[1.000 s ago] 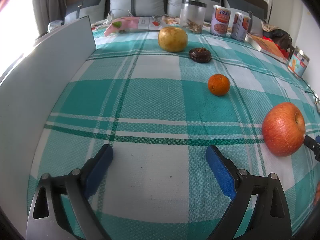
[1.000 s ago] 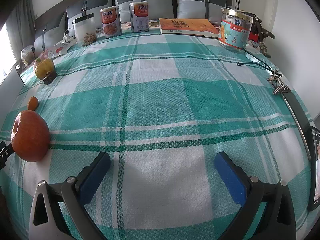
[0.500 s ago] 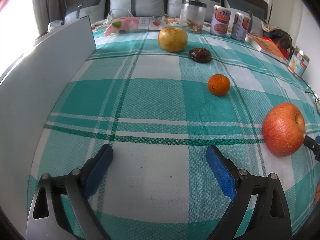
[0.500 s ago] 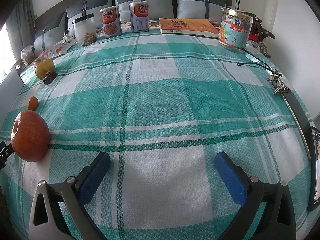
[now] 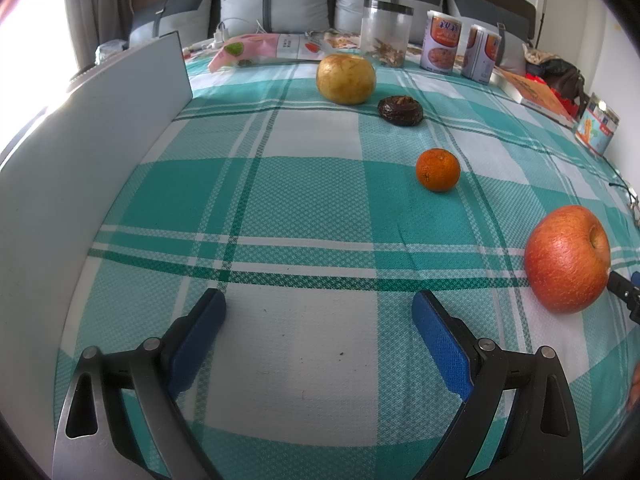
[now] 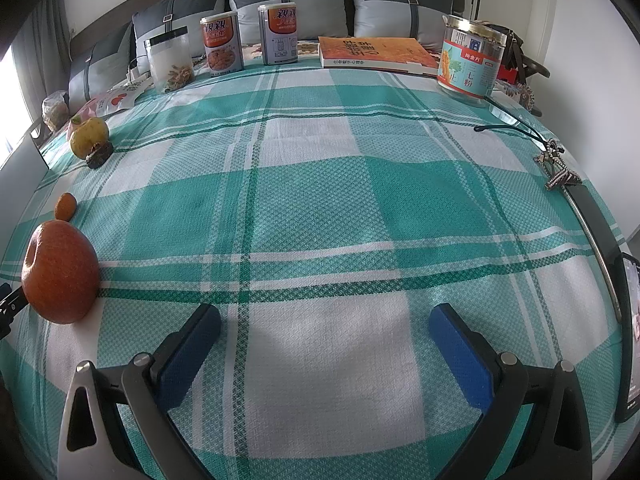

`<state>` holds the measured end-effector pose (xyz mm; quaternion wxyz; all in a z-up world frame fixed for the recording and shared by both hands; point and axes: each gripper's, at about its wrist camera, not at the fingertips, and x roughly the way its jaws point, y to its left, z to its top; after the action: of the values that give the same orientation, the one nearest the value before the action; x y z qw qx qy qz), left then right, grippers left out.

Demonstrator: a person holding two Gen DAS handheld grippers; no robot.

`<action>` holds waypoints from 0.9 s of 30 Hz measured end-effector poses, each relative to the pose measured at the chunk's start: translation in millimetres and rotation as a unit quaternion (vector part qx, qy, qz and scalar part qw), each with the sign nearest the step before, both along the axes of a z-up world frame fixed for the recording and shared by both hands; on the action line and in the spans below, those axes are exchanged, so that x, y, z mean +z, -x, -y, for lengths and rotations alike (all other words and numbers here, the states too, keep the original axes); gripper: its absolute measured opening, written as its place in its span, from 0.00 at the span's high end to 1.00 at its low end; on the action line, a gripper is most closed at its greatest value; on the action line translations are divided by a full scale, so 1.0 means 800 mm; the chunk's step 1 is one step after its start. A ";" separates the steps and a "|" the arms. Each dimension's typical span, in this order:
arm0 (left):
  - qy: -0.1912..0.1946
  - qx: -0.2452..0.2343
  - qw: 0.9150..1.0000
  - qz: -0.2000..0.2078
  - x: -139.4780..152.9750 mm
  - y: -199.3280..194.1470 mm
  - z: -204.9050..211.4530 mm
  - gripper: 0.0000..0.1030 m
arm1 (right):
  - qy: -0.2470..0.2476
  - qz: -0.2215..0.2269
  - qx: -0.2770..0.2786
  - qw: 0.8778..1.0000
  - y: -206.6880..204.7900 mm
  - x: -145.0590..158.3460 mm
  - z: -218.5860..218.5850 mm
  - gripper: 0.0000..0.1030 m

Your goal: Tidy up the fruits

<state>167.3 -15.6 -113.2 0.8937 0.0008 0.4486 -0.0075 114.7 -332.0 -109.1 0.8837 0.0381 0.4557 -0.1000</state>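
Observation:
Four fruits lie in a line on the green plaid cloth [image 5: 280, 200]. In the left wrist view a red apple [image 5: 566, 260] sits at the right, a small orange [image 5: 437, 169] beyond it, then a dark wrinkled fruit [image 5: 400, 110] and a yellow pear [image 5: 346, 79] farthest. My left gripper [image 5: 319, 310] is open over bare cloth, left of the apple. The right wrist view has the apple [image 6: 60, 272], orange [image 6: 65, 205], dark fruit [image 6: 99, 155] and pear [image 6: 89, 135] along the left edge. My right gripper [image 6: 325, 324] is open with nothing between its fingers.
A white board [image 5: 92, 152] stands along the left side. At the back stand a clear jar [image 5: 385, 37], two tins [image 5: 442, 45], a book [image 6: 376, 53] and a glass jar [image 6: 470, 62]. Keys [image 6: 556, 164] and a phone [image 6: 630, 336] lie at the right edge.

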 end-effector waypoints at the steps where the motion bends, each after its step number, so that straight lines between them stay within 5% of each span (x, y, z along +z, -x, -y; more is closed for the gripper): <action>1: 0.000 0.000 1.000 0.000 0.000 0.000 0.000 0.07 | 0.000 0.000 0.000 1.000 0.000 0.000 0.000 0.00; 21: 0.001 0.000 1.000 0.000 0.000 0.000 -0.001 0.07 | 0.000 0.000 0.000 1.000 0.000 0.000 0.000 0.00; 27: 0.038 -0.019 0.999 -0.020 0.014 -0.030 -0.003 0.08 | 0.000 0.000 0.000 1.000 0.000 0.000 0.000 0.00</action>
<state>191.3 -13.2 -101.9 0.8837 -0.0250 0.4656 -0.0414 115.0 -332.0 -109.1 0.8837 0.0381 0.4556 -0.1000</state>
